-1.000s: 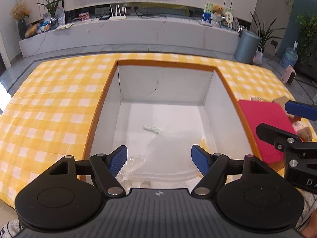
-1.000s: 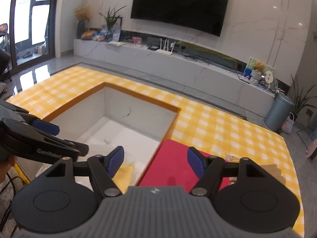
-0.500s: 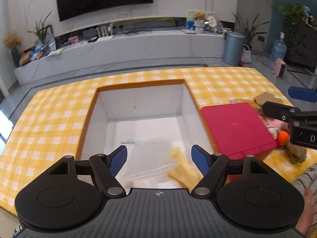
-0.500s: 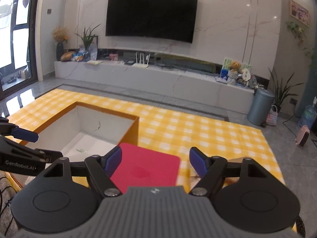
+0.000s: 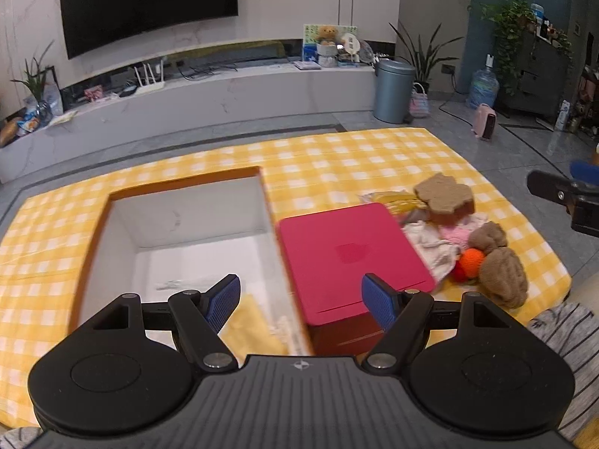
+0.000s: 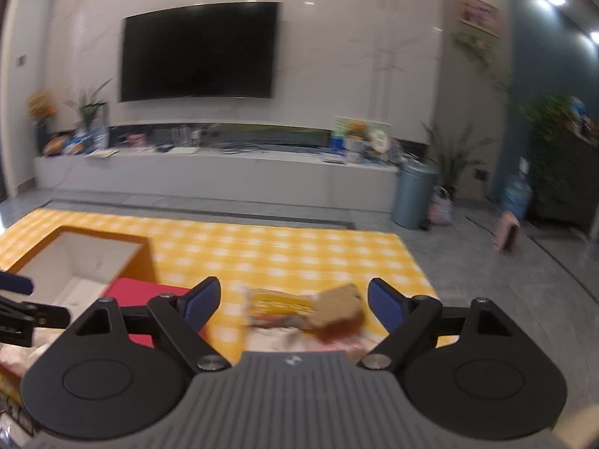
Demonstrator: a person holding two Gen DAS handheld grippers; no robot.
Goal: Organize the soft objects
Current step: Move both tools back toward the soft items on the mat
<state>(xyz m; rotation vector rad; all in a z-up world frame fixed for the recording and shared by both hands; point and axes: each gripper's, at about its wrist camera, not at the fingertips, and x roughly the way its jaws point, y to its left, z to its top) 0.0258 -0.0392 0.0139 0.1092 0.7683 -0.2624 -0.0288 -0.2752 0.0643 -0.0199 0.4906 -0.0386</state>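
An open orange box with a white inside (image 5: 179, 224) stands on the yellow checked cloth; a yellow cloth (image 5: 251, 329) lies in its near right corner. The red lid (image 5: 348, 254) lies to its right. Beyond the lid is a pile of soft things: a brown flat toy (image 5: 443, 194), pink and white cloths (image 5: 441, 239), an orange ball (image 5: 471, 262) and a brown plush (image 5: 501, 273). My left gripper (image 5: 301, 299) is open and empty above the box's right wall. My right gripper (image 6: 294, 305) is open and empty above the pile (image 6: 329, 314); its finger shows at the left view's right edge (image 5: 561, 194).
The checked cloth (image 5: 337, 161) ends near the pile on the right, with grey floor beyond. A grey bin (image 5: 393, 89), a pink heater (image 5: 485, 125) and a long white TV bench (image 5: 224, 93) stand behind. A striped sleeve (image 5: 561, 333) is at the lower right.
Both grippers have swung to the right, away from the box. The pile of soft things has come into both views. Both stay open and empty.
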